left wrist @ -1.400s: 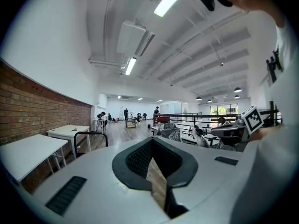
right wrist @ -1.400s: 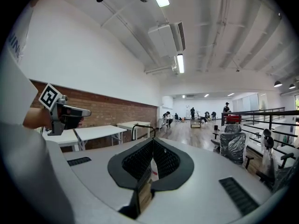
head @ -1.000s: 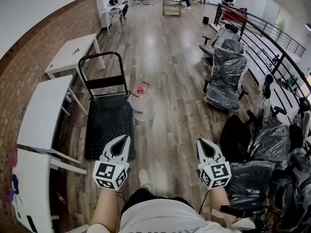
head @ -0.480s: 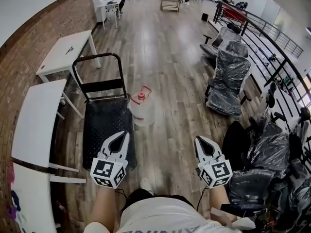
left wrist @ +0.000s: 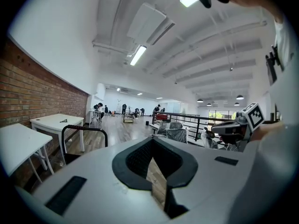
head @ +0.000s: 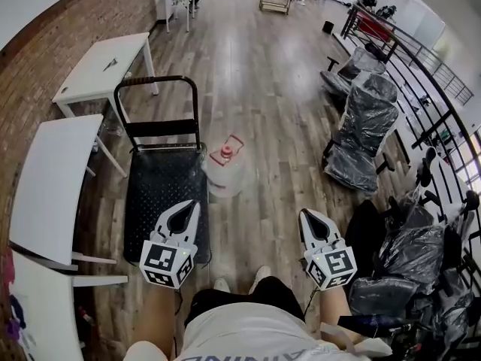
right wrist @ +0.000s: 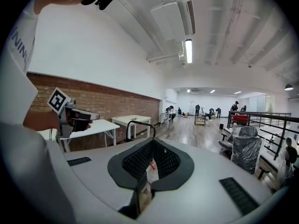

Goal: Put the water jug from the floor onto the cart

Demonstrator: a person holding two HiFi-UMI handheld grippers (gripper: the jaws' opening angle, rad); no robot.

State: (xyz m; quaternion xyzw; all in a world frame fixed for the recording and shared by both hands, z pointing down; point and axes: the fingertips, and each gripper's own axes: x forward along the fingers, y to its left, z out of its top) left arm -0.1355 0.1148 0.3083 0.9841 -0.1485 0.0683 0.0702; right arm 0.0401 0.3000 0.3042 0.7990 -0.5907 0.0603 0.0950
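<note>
both tongs empty and pressed together: left gripper [head: 192, 204] and right gripper [head: 307, 214] are held out side by side in the head view, each with tips meeting and nothing pinched. left gripper view confirms jaws together, only a thin slit of floor showing between them [left wrist: 152, 143]. right gripper view shows the same, jaws closed [right wrist: 152, 144], with a sliver of the jug visible far off through the slit, not held. water jug [head: 226, 175] stands upright on the wood floor [head: 263, 111] at about 12 o'clock from the person, ahead of and between the two grippers, nearer the left one. red cap [head: 226, 153] and red carry loop are on top. it sits just beside the right edge of the cart [head: 154, 201], touching or almost, cannot tell which. cart is at 11 o'clock, black deck bare, handle [head: 156, 80] at the far end. white tables [head: 45, 179] at 9 to 10 o'clock along the brick wall, wrapped chairs [head: 361, 138] at 1 to 3 o'clock. progress: judged as barely started, the approach stage. jug is on the floor, not gripped, not lifted, and both grippers are well apart from it. left to do: reach the jug, open the jaws, take hold (likely loop or neck), lift it, shift it toward 11 o'clock and set it on the deck.
</note>
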